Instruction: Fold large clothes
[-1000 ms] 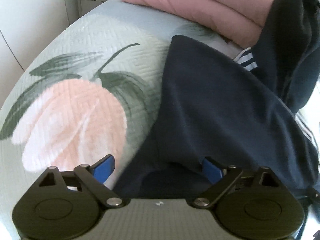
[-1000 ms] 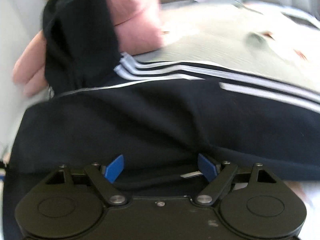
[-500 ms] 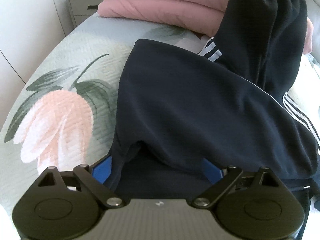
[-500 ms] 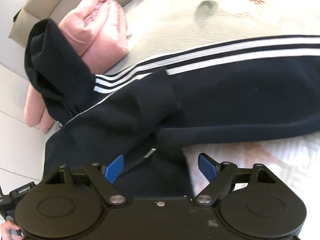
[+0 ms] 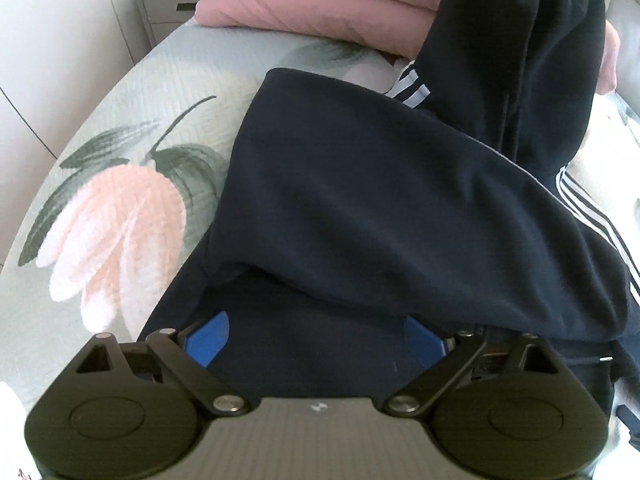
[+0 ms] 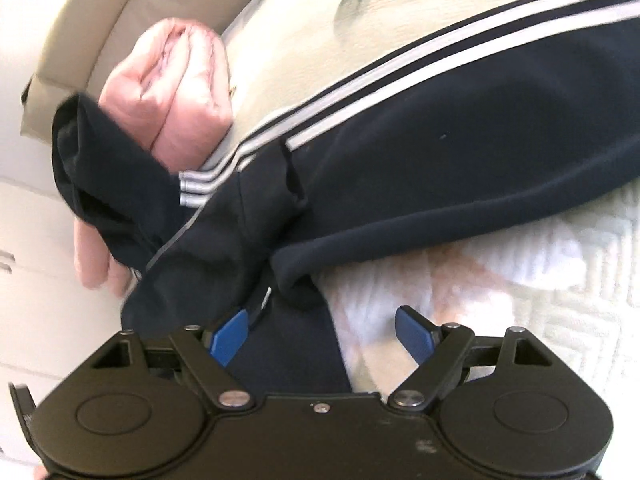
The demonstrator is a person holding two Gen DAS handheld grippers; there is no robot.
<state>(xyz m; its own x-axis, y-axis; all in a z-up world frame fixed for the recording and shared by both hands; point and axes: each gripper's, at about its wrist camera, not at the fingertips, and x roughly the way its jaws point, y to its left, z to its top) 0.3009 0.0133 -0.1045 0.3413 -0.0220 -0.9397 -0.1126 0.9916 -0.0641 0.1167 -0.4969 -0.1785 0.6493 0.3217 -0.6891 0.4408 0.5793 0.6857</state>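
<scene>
Navy track jacket [image 5: 400,208] is lying half-folded across the floral bedspread [image 5: 132,128], hood end draping up against the pink folded duvet [image 5: 320,4]. Left gripper [image 5: 316,332] is sitting with fingers apart over dark fabric, gripping nothing. Right gripper [image 6: 324,330] is also spread wide, its left finger [image 6: 228,334] touching the jacket's zipper edge, the right finger over bare bedspread. Risk: the loose striped sleeve [image 6: 460,60] is likely sliding off or bunching if either gripper pinches only one layer, and the fold could be opening again.
</scene>
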